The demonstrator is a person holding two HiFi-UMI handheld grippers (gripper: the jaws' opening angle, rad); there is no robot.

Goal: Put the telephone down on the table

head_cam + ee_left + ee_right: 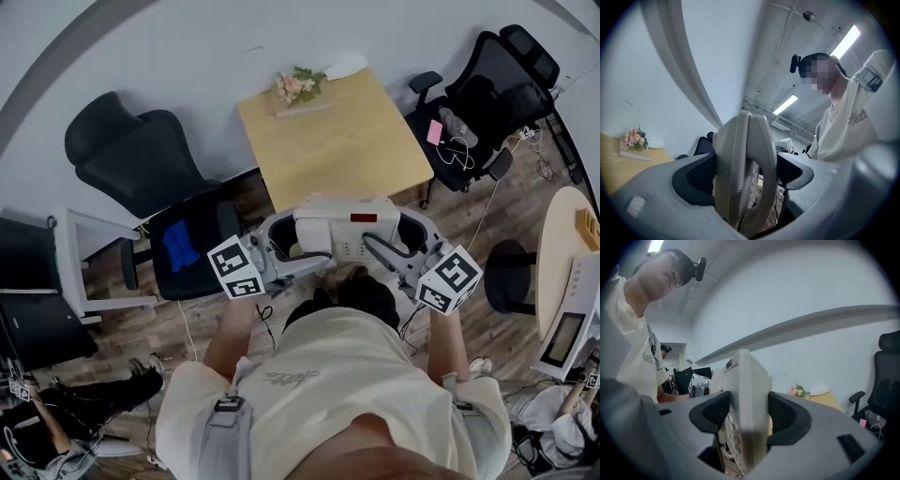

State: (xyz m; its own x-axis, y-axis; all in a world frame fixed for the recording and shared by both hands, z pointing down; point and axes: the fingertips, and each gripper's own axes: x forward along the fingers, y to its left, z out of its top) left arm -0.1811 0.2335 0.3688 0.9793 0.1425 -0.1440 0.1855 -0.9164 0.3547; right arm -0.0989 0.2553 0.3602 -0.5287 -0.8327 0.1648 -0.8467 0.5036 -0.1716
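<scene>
Both grippers are holding one thing together. Left gripper (pixel 283 246) is closed tight on the left end of the telephone (pixel 345 225), and right gripper (pixel 405 244) is closed tight on its right end. In each gripper view, the telephone fills the gap between the dark pads.

The telephone is up in the air in front of the person's chest. It is near the front edge of the wooden table (pixel 337 150) and is not lying on it.

One bunch of pink flowers (pixel 298 84) and one white plate (pixel 345 66) sit at the far end of the table, well apart from the telephone. One black chair (pixel 141 159) stands to the left of the table, with a blue cloth (pixel 180 246) on its seat. More black chairs (pixel 487 84) stand to the right, with a pink thing (pixel 435 131) on one.

Both of the person's arms are bent and reach forward, one on each side of the body. Each hand holds its gripper just behind a cube with square marks.
</scene>
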